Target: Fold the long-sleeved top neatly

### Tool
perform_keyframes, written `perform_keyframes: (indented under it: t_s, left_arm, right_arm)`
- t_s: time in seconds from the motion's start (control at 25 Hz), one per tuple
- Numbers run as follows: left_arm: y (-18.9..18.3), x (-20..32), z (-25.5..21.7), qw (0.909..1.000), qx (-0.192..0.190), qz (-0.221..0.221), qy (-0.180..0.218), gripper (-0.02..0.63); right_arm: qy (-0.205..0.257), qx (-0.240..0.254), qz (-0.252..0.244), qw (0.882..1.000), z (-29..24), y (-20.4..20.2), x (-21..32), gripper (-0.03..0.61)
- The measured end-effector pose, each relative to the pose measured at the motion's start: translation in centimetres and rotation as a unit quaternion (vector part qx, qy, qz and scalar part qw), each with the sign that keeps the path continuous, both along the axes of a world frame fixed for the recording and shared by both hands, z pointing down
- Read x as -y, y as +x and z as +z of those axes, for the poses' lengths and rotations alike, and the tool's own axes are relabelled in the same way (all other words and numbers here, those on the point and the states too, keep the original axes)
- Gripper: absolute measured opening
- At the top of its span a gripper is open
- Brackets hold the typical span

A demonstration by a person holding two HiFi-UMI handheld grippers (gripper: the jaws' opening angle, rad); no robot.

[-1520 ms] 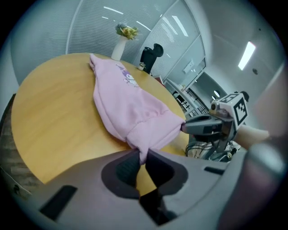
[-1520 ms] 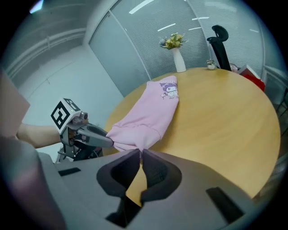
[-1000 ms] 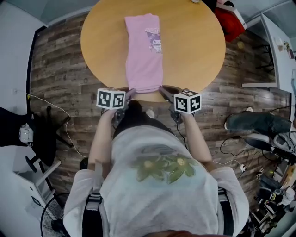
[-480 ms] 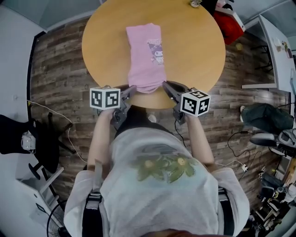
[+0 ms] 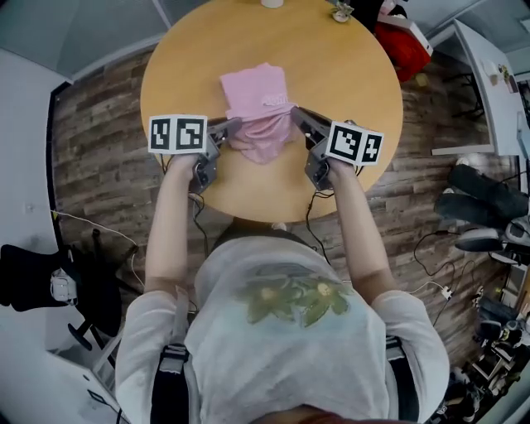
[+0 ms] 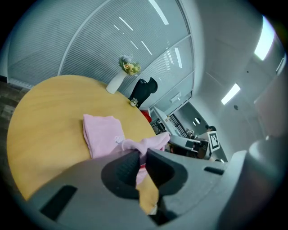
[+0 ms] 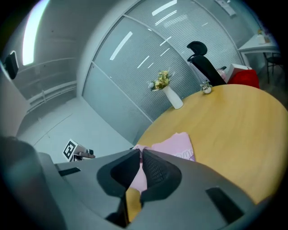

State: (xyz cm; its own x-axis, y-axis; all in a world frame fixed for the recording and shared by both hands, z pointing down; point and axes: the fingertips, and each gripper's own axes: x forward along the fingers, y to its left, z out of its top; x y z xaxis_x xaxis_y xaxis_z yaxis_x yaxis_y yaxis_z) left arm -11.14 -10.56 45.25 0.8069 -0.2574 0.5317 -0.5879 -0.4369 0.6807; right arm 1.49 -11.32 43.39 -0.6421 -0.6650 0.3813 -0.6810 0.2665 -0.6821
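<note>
The pink long-sleeved top [image 5: 255, 93] lies as a narrow folded strip on the round wooden table [image 5: 348, 124]. Its near end is lifted and bunched over the rest. My left gripper [image 5: 225, 128] is shut on the near left corner of the cloth, and my right gripper [image 5: 298, 116] is shut on the near right corner. In the left gripper view, pink cloth [image 6: 153, 143] comes out from between the closed jaws of the left gripper [image 6: 140, 155], and the flat part of the top [image 6: 101, 130] lies beyond. In the right gripper view, the right gripper [image 7: 140, 155] pinches pink fabric [image 7: 175, 146].
A white vase of flowers [image 7: 170, 95] stands at the table's far edge, with a small figurine [image 5: 342, 10] near it. A red item [image 5: 403, 40] and a black office chair [image 7: 203, 58] are behind the table. Cables and gear lie on the wood floor at the right.
Both grippers have risen from the table's near edge and travelled toward the far side, carrying the top's near end up and over the rest. The visible strip is now shorter.
</note>
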Motion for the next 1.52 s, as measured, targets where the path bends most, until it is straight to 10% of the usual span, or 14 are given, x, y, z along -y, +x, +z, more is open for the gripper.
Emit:
perform_keyframes:
  t_s: [0.56,0.84,1.08,1.16,1.52]
  left_arm:
    - [0.8,16.7,7.4,0.9948,-0.015,-0.024,-0.097,0.037]
    - [0.0,18.9,11.9,0.9929,-0.011,-0.046,-0.109,0.144]
    - [3.1,15.5,10.9,0.9891,-0.06,0.013,-0.134,0.143]
    - [3.7,14.4,12.5,0.9867,-0.047,0.02,-0.154,0.143]
    - [3.8,14.3,16.4,0.9876,0.033,-0.017,-0.152,0.078]
  right_arm:
    - [-0.114,0.012,0.076,0.99,7.5,0.6,17.4,0.032]
    - [-0.204,-0.017,0.099,0.974,16.3,1.0,20.5,0.032]
    - [-0.183,0.0,0.084,0.979,16.2,0.6,21.4,0.047]
    - [-0.165,0.013,0.084,0.983,15.2,0.5,21.4,0.154]
    - [-0.128,-0.042,0.078,0.988,14.3,2.4,16.7,0.163]
